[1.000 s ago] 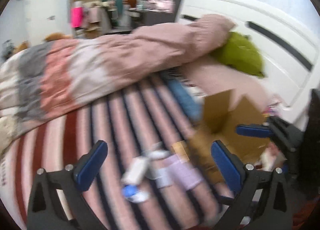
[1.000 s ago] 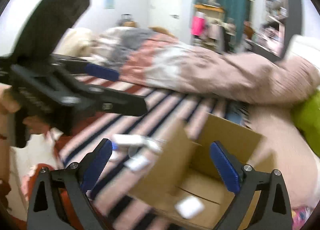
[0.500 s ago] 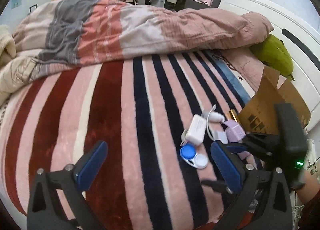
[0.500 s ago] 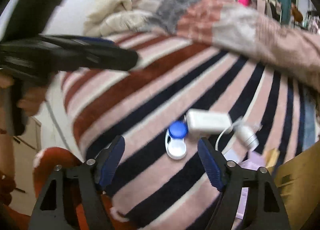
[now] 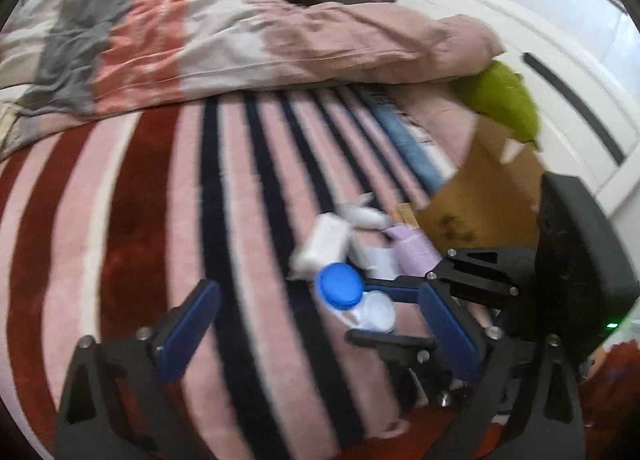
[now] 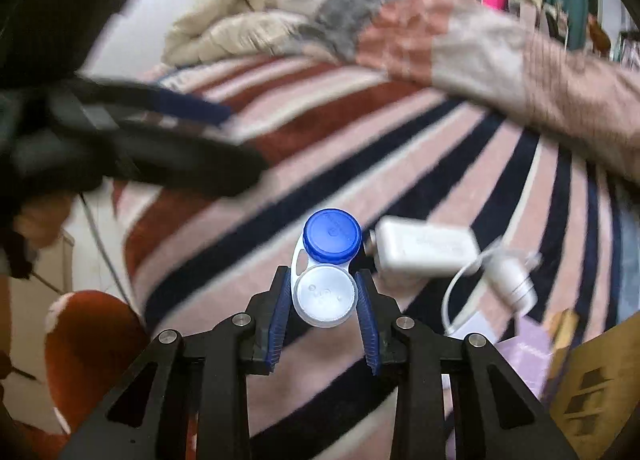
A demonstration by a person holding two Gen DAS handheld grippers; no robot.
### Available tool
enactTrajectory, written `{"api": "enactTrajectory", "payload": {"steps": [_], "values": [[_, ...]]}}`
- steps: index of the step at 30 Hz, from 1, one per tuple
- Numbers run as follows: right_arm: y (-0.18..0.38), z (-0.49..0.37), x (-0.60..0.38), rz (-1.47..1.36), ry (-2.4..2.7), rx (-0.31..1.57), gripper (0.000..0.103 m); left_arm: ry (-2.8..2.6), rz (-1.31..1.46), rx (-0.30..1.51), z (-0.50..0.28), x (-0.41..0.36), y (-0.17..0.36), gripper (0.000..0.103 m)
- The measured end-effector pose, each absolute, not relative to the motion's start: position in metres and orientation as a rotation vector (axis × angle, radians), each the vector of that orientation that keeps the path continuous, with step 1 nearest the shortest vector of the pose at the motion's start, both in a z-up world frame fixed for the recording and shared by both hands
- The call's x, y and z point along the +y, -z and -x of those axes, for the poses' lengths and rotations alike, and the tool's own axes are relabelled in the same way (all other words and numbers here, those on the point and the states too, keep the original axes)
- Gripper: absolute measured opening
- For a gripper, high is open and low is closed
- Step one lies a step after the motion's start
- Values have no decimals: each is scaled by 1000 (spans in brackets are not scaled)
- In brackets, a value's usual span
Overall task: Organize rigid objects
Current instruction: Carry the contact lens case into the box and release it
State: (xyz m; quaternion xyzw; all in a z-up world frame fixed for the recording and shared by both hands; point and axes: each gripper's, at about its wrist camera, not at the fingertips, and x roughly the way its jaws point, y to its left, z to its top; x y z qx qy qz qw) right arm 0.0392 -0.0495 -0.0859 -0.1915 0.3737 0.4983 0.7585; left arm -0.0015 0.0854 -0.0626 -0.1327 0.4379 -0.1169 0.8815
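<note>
A contact lens case (image 6: 326,266) with one blue cap and one white cap lies on the striped blanket (image 6: 400,163). My right gripper (image 6: 324,294) is shut on its white-capped end. The case also shows in the left wrist view (image 5: 354,296), with the right gripper (image 5: 384,312) around it. My left gripper (image 5: 316,324) is open and empty, hovering above the blanket just left of the case. A white charger (image 6: 426,248) with a cable and plug (image 6: 512,280) lies just beyond the case. A purple packet (image 5: 414,250) lies beside the cardboard box (image 5: 492,195).
A bunched duvet (image 5: 240,39) covers the far side of the bed. A green pillow (image 5: 506,99) lies against the white headboard (image 5: 560,71). The box also shows at the lower right of the right wrist view (image 6: 592,392).
My right gripper has moved forward onto the lens case and closed on its white end. My left gripper has shifted a little nearer to the objects.
</note>
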Motion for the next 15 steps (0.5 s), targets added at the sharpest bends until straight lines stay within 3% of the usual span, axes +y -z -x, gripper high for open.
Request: {"api": "enactTrajectory", "payload": {"steps": [5,7,15], "values": [[27,-25,-83,377,-1077,678,27,406,350,877,-6,56,26,30],[11,-25,-100,357,-1061,654,27,452,348,860,-11,40,11,25],[-27,-49,-176,283,-925,599,27,574,228,869,-66,-58,-31,24]]}}
